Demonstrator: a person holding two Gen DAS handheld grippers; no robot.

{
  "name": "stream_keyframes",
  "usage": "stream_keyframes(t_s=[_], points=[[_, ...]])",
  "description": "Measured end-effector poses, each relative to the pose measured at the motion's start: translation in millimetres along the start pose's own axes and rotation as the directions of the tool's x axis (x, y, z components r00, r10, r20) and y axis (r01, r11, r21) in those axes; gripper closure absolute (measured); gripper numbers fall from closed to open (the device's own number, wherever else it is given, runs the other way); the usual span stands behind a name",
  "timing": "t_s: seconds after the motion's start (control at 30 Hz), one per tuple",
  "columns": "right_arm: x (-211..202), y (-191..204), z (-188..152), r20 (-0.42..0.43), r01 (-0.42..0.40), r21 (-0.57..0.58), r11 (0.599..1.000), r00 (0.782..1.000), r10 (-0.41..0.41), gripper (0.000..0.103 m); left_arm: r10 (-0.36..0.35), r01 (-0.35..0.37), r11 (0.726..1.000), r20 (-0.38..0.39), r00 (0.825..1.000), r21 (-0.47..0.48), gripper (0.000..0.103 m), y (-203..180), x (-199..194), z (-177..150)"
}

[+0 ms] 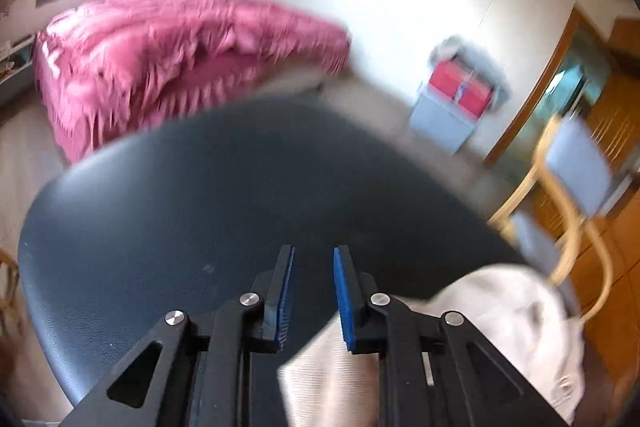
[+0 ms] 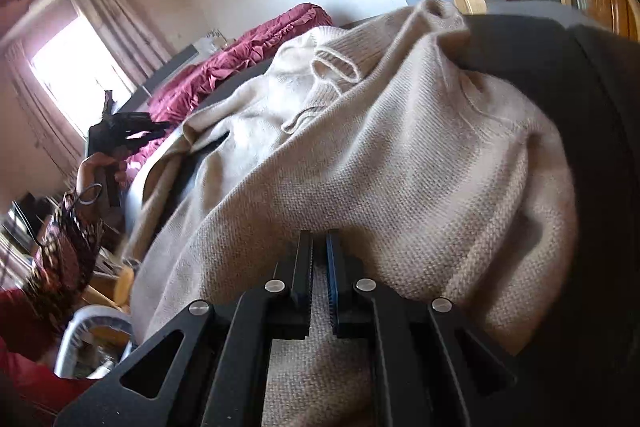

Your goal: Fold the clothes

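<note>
A cream knitted sweater (image 2: 400,155) lies crumpled on a dark round table (image 2: 592,115). My right gripper (image 2: 319,247) is shut on a fold of the knit, which shows between its fingers. In the left wrist view my left gripper (image 1: 314,267) hovers open over the bare dark table (image 1: 200,207), nothing between its blue pads. Part of the sweater (image 1: 500,315) lies at the lower right, below and beside the right finger. In the right wrist view the left gripper (image 2: 120,135) is held up in a person's hand at far left, away from the sweater.
A pink ruffled bedspread (image 1: 160,67) covers a bed beyond the table. A wooden chair with a pale back (image 1: 572,167) stands at the table's right. A red box on a light cabinet (image 1: 460,91) is against the wall. A person's patterned sleeve (image 2: 68,247) is at far left.
</note>
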State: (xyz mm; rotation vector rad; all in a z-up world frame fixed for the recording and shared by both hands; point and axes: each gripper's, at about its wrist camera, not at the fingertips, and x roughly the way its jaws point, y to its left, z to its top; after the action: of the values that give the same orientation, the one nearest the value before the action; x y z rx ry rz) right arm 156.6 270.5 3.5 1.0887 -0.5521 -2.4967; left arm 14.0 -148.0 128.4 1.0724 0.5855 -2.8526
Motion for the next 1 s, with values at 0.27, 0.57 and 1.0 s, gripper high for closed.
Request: stream_keyframes(t_s=[0.27, 0.57, 1.0], points=[[-7.2, 13.3, 5.6, 0.031, 0.04, -0.04, 0.998, 0.999, -0.039, 0.093, -0.303, 0.385, 0.852, -0.265, 0.915, 0.354, 0.083, -147.7, 7.0, -104.3], [-34.0, 80.6, -5.5, 0.002, 0.01, -0.272, 0.962, 1.0, -0.01, 0.056, -0.223, 0.392, 0.79, -0.374, 0.9, 0.471, 0.083, -186.5, 36.4, -177.8], [-16.3, 77.2, -21.4, -0.049, 0.183, -0.362, 0.914, 0.976, -0.214, 0.091, -0.275, 0.431, 0.814, -0.394, 0.877, 0.39, 0.084, -158.8, 56.9, -156.6]])
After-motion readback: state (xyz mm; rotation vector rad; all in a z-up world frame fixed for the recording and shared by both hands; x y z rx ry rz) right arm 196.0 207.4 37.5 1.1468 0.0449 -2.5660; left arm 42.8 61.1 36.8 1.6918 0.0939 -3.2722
